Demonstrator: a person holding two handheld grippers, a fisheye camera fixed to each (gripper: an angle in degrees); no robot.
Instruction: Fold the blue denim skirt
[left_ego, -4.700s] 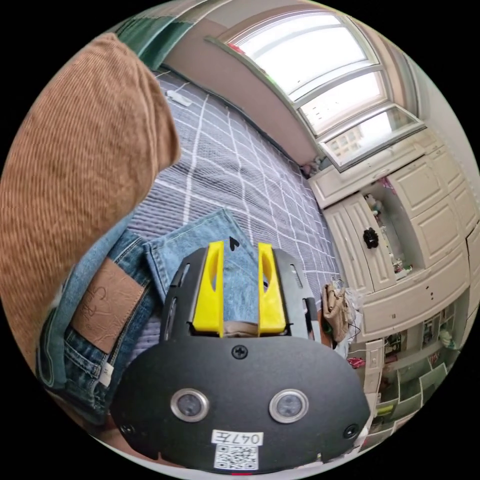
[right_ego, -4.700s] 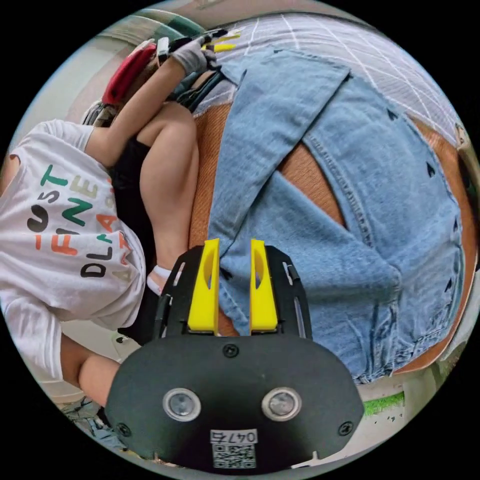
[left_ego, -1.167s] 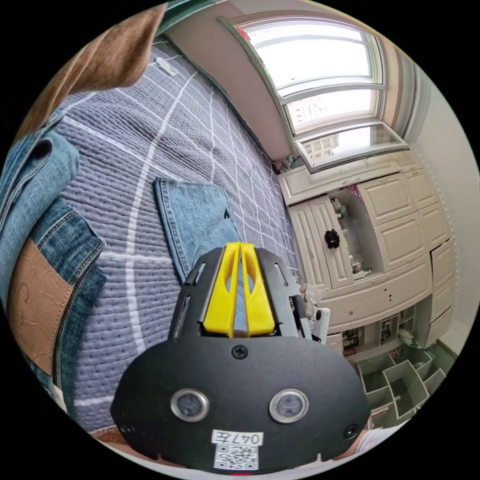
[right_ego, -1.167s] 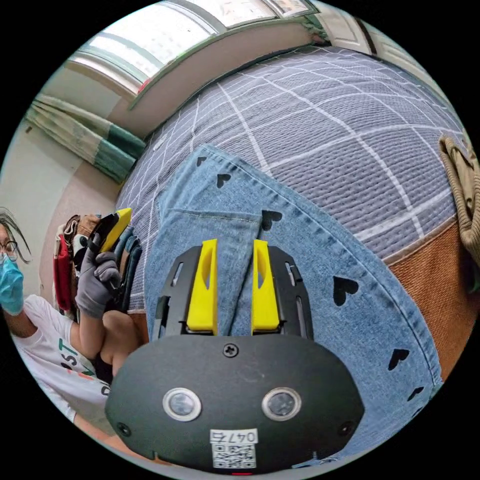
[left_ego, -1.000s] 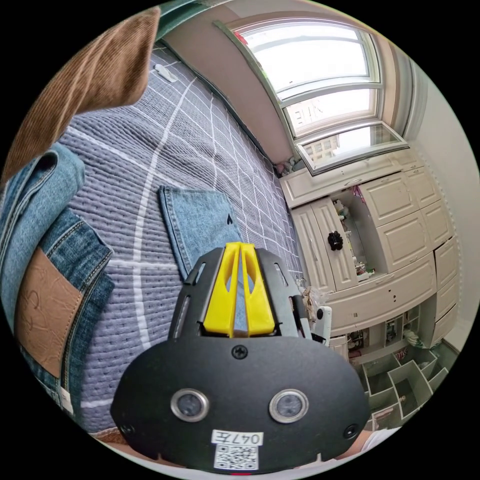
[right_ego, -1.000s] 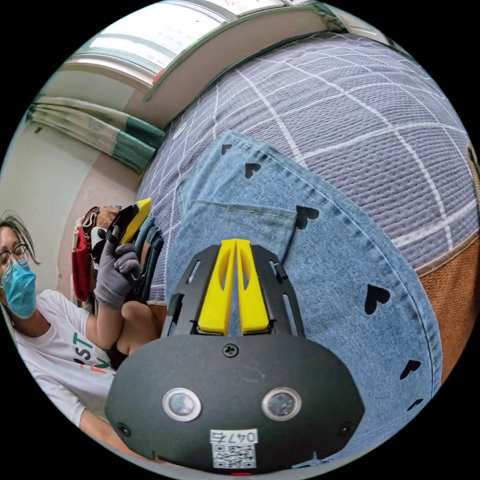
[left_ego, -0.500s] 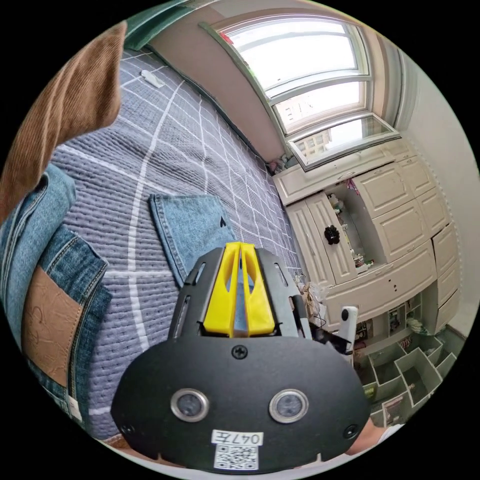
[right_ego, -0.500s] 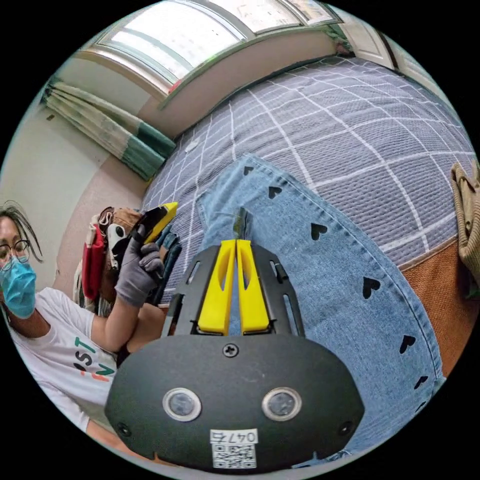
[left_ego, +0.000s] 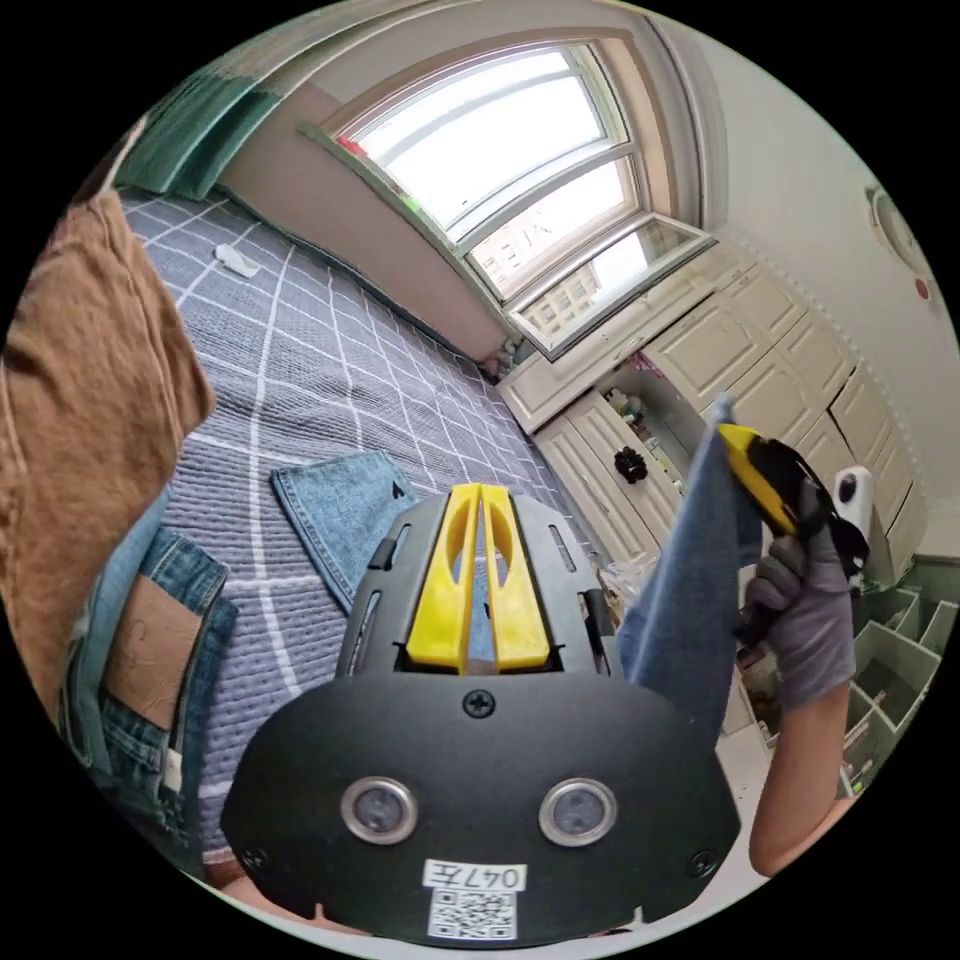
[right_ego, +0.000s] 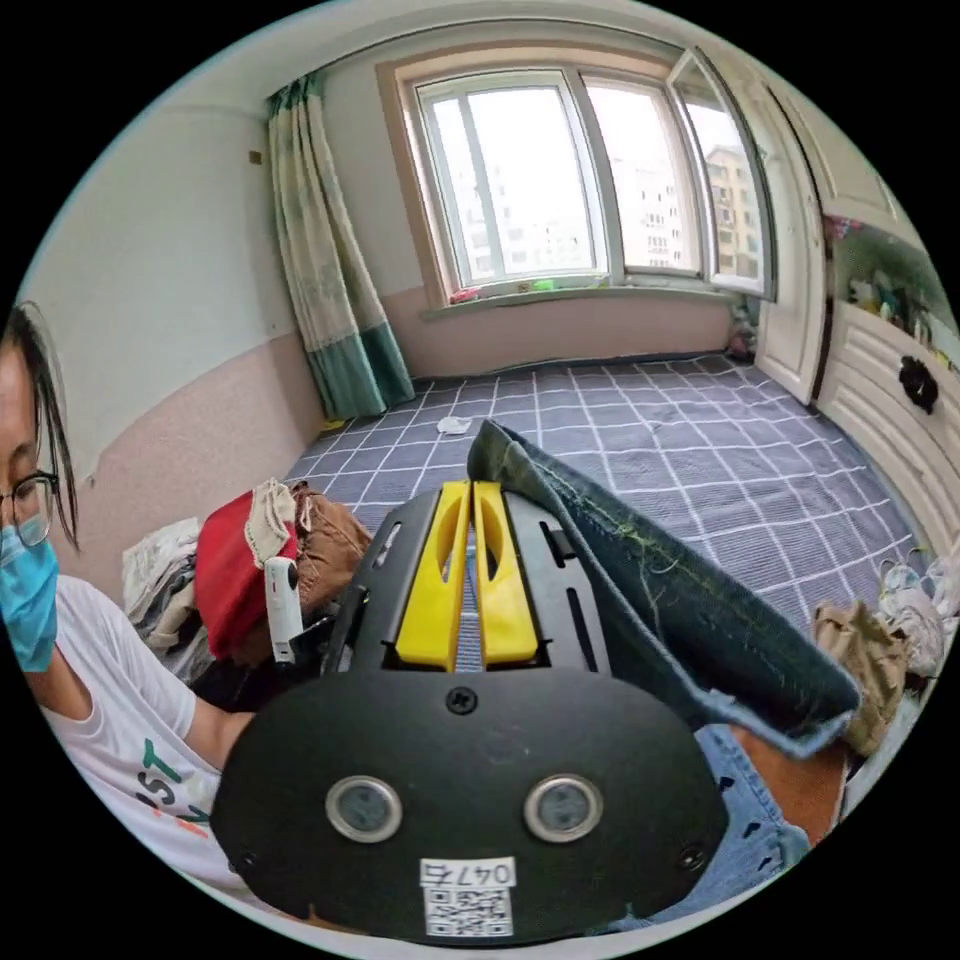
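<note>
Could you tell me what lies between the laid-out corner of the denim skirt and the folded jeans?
In the left gripper view, a bare strip of grey checked bedspread separates the skirt corner from the jeans.

The right gripper's black housing (right_ego: 470, 780) hid most of the denim skirt (right_ego: 700, 640). Folded jeans (left_ego: 150, 680) (brown patch showing) ran past the left gripper view's edge. Items on the cupboard shelves (left_ego: 640, 450) were too small to identify.

The right gripper (right_ego: 472, 490), open over the flat skirt (right_ego: 700, 620) a second ago, has clamped its edge and lifted it off the bed (right_ego: 640, 420); the left gripper (left_ego: 480, 495) closed earlier.
</note>
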